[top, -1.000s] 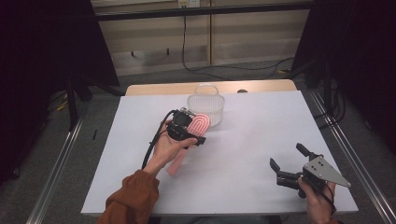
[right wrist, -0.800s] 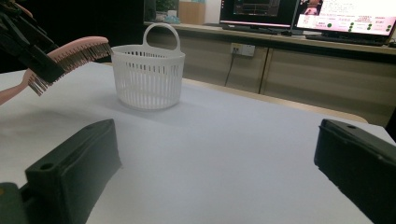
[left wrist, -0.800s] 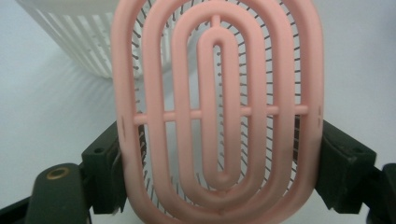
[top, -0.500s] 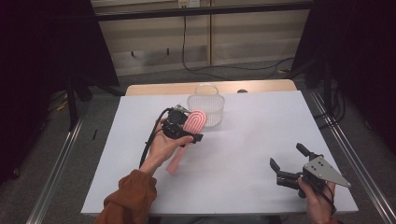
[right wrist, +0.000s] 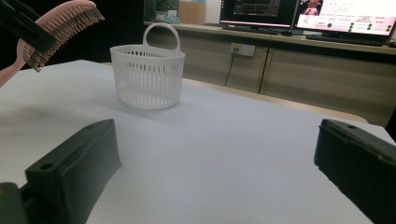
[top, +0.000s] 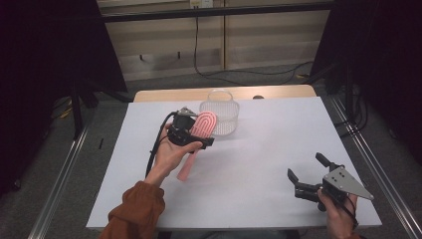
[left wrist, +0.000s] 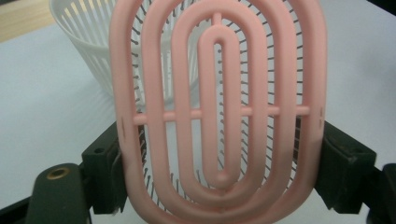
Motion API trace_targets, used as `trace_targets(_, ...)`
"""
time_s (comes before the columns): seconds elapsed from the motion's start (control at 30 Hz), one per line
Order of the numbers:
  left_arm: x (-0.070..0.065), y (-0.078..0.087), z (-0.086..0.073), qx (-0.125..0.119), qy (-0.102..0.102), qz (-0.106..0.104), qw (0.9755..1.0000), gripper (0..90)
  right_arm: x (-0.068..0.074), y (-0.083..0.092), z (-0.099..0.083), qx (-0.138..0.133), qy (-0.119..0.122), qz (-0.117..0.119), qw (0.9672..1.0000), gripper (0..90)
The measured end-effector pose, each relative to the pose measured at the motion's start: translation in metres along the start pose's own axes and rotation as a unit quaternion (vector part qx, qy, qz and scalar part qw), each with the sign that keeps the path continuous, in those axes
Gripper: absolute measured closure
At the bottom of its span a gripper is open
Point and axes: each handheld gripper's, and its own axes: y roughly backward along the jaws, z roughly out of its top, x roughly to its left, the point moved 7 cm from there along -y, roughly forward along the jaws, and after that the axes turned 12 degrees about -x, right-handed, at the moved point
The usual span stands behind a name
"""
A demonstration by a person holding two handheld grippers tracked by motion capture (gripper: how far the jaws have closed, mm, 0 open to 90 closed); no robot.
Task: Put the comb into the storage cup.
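— Where was the brush?

— The pink hairbrush (top: 198,135) sat between the jaws of my left gripper (top: 191,133), clamped across the widest part of its oval head. In the left gripper view the head (left wrist: 217,112) stood upright with a black jaw pressed against each side edge. Its handle hung down and toward me, clear of the white table (top: 259,164). Just beyond the head stood the white basket (top: 220,110), close but apart.

— And your hands?

— My left hand (top: 171,154) came in from the near edge, the orange sleeve (top: 135,211) low, the palm turned up under the gripper and the wrist raised off the table. My right gripper (top: 308,174) stayed low at the near right corner, its jaws spread wide with nothing between them, pointing across the table toward the basket (right wrist: 147,74).

— Room to move?

— Plenty. Bare white surface lay between the two grippers and right of the basket. The basket stood near the far edge, with a strip of wood (top: 268,92) behind it.
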Motion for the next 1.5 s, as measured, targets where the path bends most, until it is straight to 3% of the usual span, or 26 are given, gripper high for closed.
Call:
trace_targets(0.03,0.001,0.001,0.001,-0.006,-0.008,0.002,0.9999,19.6,0.000,0.000,0.000,0.000,0.000,0.000,1.0000,0.0)
trace_targets(0.2,0.003,0.006,0.006,-0.035,-0.010,0.000,0.9993,19.6,0.000,0.000,0.000,-0.001,0.001,0.000,1.0000,0.0)
trace_targets(0.43,-0.006,0.014,0.018,-0.080,-0.047,-0.012,0.9956,19.6,0.000,0.000,0.000,0.000,0.001,0.000,1.0000,0.0)
trace_targets(0.73,-0.005,0.020,0.024,-0.115,-0.055,-0.014,0.9917,19.6,0.000,0.000,0.000,-0.002,0.000,0.000,1.0000,0.0)
trace_targets(1.03,-0.002,0.028,0.034,-0.162,-0.056,-0.011,0.9852,19.6,0.000,0.000,0.001,-0.002,-0.001,0.000,1.0000,0.0)
trace_targets(1.3,-0.002,0.039,0.047,-0.210,-0.052,0.000,0.9763,19.6,0.000,0.001,0.002,-0.005,0.002,-0.001,1.0000,0.0)
trace_targets(1.5,-0.004,0.038,0.052,-0.224,-0.054,0.002,0.9731,19.5,0.000,0.001,0.002,-0.005,0.001,0.000,1.0000,0.0)
